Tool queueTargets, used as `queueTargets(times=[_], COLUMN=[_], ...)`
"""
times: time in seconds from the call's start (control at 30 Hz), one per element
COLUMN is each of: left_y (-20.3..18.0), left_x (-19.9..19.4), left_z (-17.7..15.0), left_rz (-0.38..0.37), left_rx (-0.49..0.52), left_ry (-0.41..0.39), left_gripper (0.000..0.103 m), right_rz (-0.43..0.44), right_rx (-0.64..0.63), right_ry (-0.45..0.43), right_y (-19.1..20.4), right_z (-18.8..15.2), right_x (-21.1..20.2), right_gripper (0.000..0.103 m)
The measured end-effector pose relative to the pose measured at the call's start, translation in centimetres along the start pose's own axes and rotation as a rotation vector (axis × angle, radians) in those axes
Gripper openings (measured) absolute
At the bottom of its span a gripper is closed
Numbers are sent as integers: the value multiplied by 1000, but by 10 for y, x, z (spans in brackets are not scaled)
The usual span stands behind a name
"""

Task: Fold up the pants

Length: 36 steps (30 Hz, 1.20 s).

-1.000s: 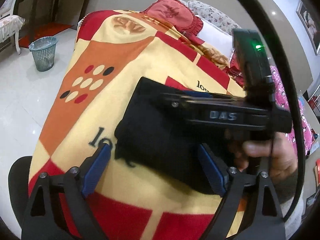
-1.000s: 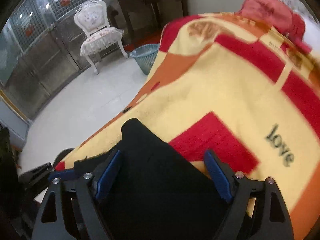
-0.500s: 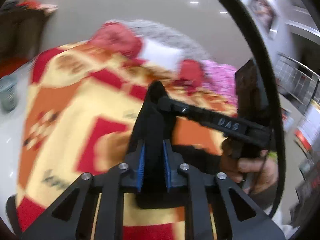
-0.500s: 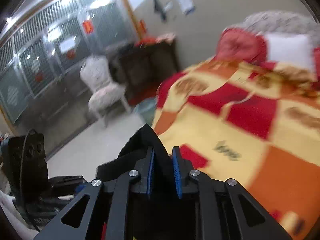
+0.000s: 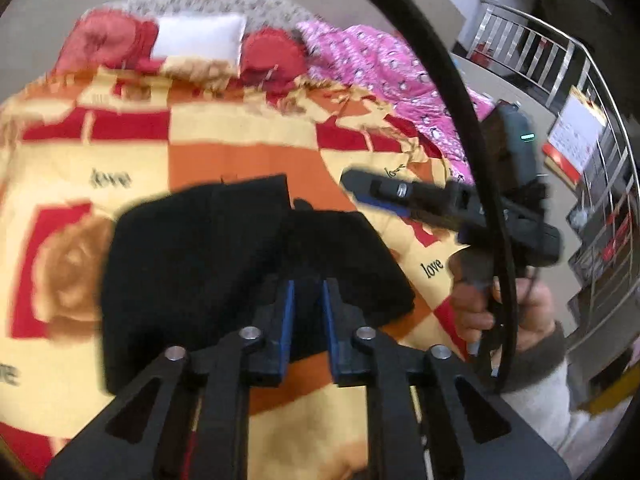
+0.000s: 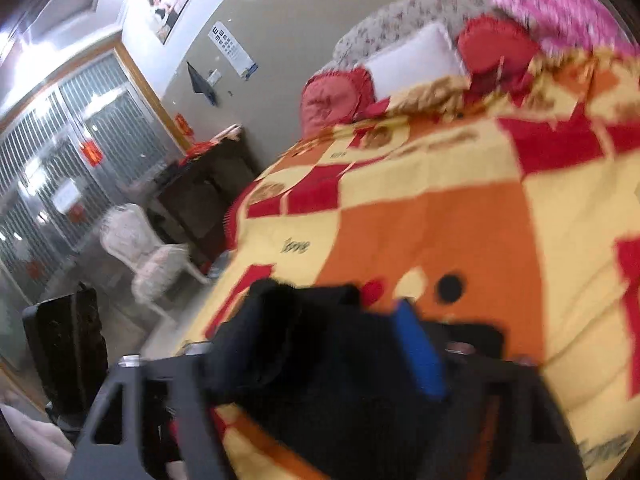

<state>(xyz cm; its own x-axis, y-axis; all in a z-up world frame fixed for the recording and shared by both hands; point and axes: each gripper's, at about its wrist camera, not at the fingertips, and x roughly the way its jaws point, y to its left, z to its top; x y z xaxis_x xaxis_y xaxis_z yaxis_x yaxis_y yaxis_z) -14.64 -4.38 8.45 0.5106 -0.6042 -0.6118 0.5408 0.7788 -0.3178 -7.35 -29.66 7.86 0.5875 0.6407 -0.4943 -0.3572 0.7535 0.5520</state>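
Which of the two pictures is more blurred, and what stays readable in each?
Right wrist view: heavy motion blur smears the black pants and the right gripper, so its jaws cannot be read. Left wrist view: milder blur; the left gripper shows sharply, shut on the pants, though the blanket is soft.

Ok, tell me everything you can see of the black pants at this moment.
The black pants are soft, matte dark fabric, bunched into a thick folded bundle lying on the yellow, red and orange blanket. The left gripper is shut on their near edge. In the blurred right wrist view, a fold of the pants drapes over the right gripper; whether it clamps them cannot be told. No waistband, pockets or labels are distinguishable.
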Motion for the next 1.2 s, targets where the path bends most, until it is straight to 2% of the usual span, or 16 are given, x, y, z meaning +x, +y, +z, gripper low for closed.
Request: queueTargets(times=[0.1, 0.2, 0.3, 0.37, 0.4, 0.5, 0.63, 0.73, 0.8, 0.87, 0.9, 0.97, 1.0, 1.07, 1.13, 1.2], left_y=[6, 29, 54, 63, 68, 69, 53, 37, 32, 31, 31, 31, 31, 31, 29, 24], left_x=[-24, -35, -28, -13, -3, 8, -7, -17, -13, 2, 12, 34, 46, 54, 48, 40], left_z=[-3, -6, -13, -19, -23, -26, -15, -2, 3, 6, 6, 2, -2, -5, -3, 4], left_rz=[66, 125, 197, 198, 200, 225, 153, 161, 159, 174, 171, 162, 171, 180, 193, 226], left_rx=[51, 25, -46, -88, -112, -129, -109, -53, -43, -45, -46, -50, -50, -49, -30, 4], left_ry=[-20, -42, -41, -16, 7, 16, -21, -78, -87, -73, -57, 5, 50, 78, 68, 36], left_gripper=[36, 39, 42, 42, 42, 43, 43, 46, 53, 54, 54, 54, 54, 54, 54, 54], right_rz=[50, 63, 72, 69, 48, 8, -13, -67, -131, -219, -258, -380, -431, -417, -475, -493], right_rx=[-14, 8, 23, 0, -16, -74, -133, -154, -160, -138, -132, -128, -128, -117, -148, -151], right_ry=[34, 71, 118, 144, 156, 147, 67, -5, -31, -27, 6, 86, 114, 89, 46, 13], right_y=[3, 14, 24, 34, 41, 55, 60, 52, 40, 20, 10, -8, -16, -15, -6, 3], right_z=[-5, -9, -16, -24, -28, -31, -15, -5, -4, -9, -14, -25, -30, -32, -29, -25], right_x=[9, 29, 59, 76, 88, 96, 55, 12, -13, -27, -24, -9, -3, -12, -30, -44], right_gripper=[78, 82, 78, 42, 17, 12, 11, 11, 11, 12, 16, 32, 32, 34, 39, 39])
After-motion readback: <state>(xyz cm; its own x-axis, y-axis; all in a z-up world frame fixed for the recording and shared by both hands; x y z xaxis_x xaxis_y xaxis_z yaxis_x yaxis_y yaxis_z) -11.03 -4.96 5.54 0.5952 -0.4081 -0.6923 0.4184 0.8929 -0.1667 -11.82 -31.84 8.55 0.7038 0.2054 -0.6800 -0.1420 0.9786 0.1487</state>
